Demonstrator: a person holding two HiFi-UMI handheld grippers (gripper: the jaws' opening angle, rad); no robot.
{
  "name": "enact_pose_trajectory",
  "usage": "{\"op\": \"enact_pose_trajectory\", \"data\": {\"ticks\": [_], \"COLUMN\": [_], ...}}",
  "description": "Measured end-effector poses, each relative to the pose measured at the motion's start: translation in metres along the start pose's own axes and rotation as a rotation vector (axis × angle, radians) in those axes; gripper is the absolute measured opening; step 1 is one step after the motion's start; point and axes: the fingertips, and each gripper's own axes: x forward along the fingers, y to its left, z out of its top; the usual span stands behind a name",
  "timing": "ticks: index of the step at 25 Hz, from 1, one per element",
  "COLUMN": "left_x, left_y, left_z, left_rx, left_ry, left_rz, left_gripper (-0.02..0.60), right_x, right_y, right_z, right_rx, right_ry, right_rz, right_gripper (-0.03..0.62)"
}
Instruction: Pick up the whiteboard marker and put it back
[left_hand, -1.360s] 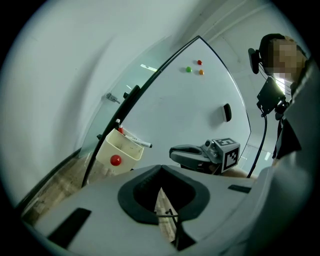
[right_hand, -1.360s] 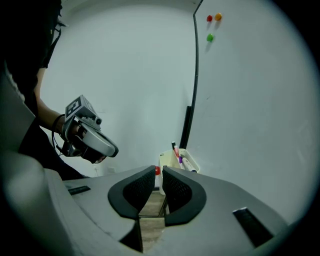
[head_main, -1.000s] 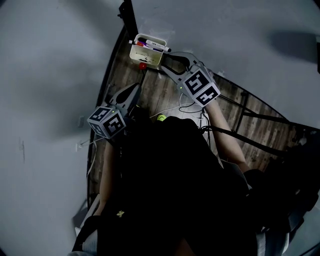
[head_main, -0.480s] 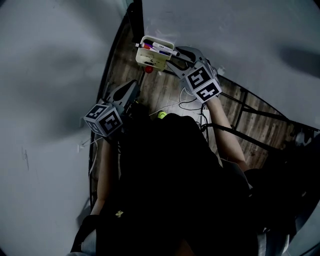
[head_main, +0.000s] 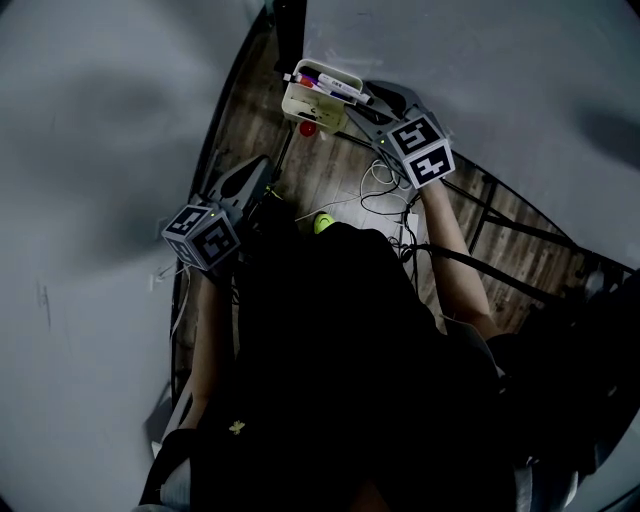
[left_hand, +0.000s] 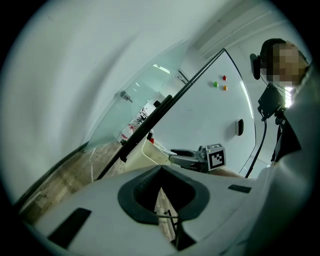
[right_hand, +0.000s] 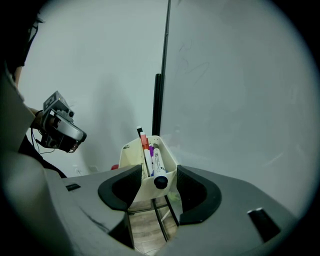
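Note:
A whiteboard marker (right_hand: 158, 167) with a white body and dark cap lies in the cream pen tray (right_hand: 131, 160), its capped end jutting out towards me between several other pens. My right gripper (right_hand: 160, 175) is open, one jaw on each side of that cap, neither pad touching it. From the head view the tray (head_main: 303, 106) hangs at the board's lower edge, with the marker (head_main: 347, 91) across its top and my right gripper (head_main: 360, 106) just beside it. My left gripper (head_main: 262, 176) hangs lower left, away from the tray, its tips together and nothing between them (left_hand: 161, 169).
A red object (head_main: 308, 129) sits under the tray, and a green ball (head_main: 323, 223) and loose cables (head_main: 385, 190) lie on the wooden floor. The whiteboard's black frame bar (right_hand: 159, 100) rises behind the tray. Small coloured magnets (left_hand: 220, 85) stick to the board.
The tray and my right gripper now sit higher and further right in the head view. The marker stays in the tray. My left gripper has drifted slightly left.

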Motion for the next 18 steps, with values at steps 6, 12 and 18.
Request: {"op": "enact_pose_trajectory", "data": {"ticks": [6, 12, 18], "left_x": [-0.011, -0.014, -0.011], "left_y": [0.002, -0.002, -0.002], "left_z": [-0.008, -0.009, -0.009], "left_rx": [-0.016, -0.012, -0.001], "left_ry": [-0.009, -0.009, 0.0], "left_rz": [0.028, 0.035, 0.032], "left_gripper": [0.032, 0.032, 0.032], "right_x": [0.002, 0.002, 0.004], "right_y": [-0.002, -0.002, -0.001], "right_z": [-0.002, -0.004, -0.006], "right_rx": [0.048, 0.11, 0.154], "right_ry": [-0.032, -0.062, -0.077], "right_rz": [0.022, 0.042, 0.065], "right_gripper": [0.225, 0.207, 0.175]}}
